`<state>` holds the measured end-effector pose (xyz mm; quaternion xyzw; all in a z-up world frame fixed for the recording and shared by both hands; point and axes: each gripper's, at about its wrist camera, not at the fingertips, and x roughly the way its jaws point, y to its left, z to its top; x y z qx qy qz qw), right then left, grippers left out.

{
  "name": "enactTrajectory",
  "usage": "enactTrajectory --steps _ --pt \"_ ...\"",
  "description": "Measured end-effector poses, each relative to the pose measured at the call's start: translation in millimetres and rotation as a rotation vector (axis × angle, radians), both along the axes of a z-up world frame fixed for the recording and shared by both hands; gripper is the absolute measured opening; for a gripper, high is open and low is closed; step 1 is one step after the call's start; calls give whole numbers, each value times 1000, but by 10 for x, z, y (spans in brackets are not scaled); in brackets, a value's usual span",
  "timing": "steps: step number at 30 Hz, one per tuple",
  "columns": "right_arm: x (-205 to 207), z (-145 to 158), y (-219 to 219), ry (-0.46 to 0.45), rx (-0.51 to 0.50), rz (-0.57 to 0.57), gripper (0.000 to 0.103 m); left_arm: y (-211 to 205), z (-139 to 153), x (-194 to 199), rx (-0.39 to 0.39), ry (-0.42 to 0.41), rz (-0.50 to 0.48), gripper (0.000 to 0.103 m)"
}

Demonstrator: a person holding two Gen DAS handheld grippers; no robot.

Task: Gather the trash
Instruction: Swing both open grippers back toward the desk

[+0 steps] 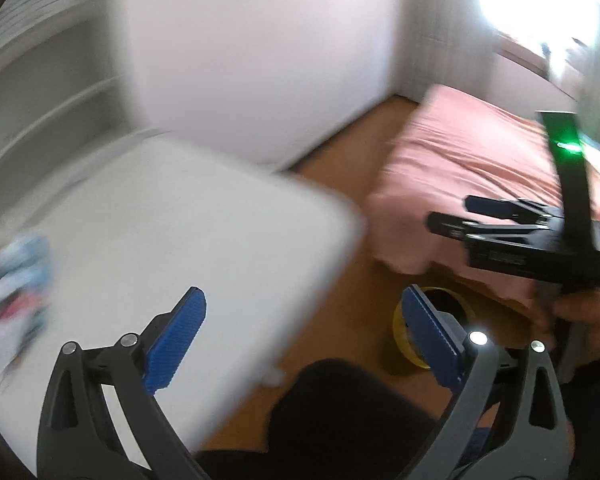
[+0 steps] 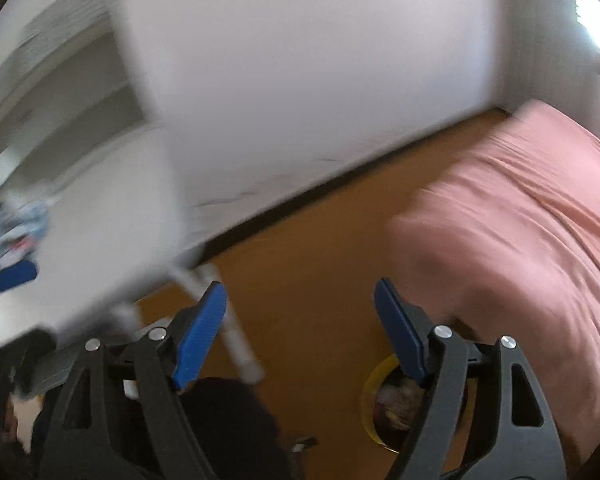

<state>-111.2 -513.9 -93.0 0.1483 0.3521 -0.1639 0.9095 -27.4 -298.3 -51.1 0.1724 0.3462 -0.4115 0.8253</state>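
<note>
Both views are smeared by motion blur. The left gripper (image 1: 304, 340) has its jaws spread wide with nothing between the blue pads (image 1: 176, 336); behind the gap lie the corner of the white worktop (image 1: 204, 240) and the brown floor (image 1: 340, 320). The right gripper (image 2: 300, 332) also stands with its jaws well apart and empty, over bare floor (image 2: 300, 240). In the left wrist view the right gripper (image 1: 472, 216) shows at the far right, held in a hand (image 1: 580, 320), nothing in its jaws.

The trash (image 1: 12, 280) is a blurred heap of pale blue, white and red scraps on the left edge of the worktop, well apart from both grippers; its single pieces cannot be told. It shows again at the left of the right wrist view (image 2: 20, 228).

A yellow-rimmed bin (image 2: 374, 396) stands on the floor just beside the pink bed (image 2: 520, 240), with crumpled stuff inside. It is partly hidden behind the right finger in both views (image 1: 404, 340).

A white wall (image 1: 260, 60) runs behind.
</note>
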Motion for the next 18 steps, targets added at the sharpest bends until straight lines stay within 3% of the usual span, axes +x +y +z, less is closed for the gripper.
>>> enactTrajectory --steps 4,6,10,12,18 --pt "695 201 928 -13 -54 285 74 1002 39 404 29 -35 237 95" --pt "979 285 1311 -19 -76 396 74 1622 50 549 21 -12 388 95" --pt "1565 486 2124 -35 -148 630 75 2589 67 569 -18 37 610 95" --pt "1841 552 2471 -40 -227 733 80 3064 43 493 -32 61 714 95" --pt "2451 554 3066 -32 -428 846 82 3852 -9 391 -43 121 897 95"
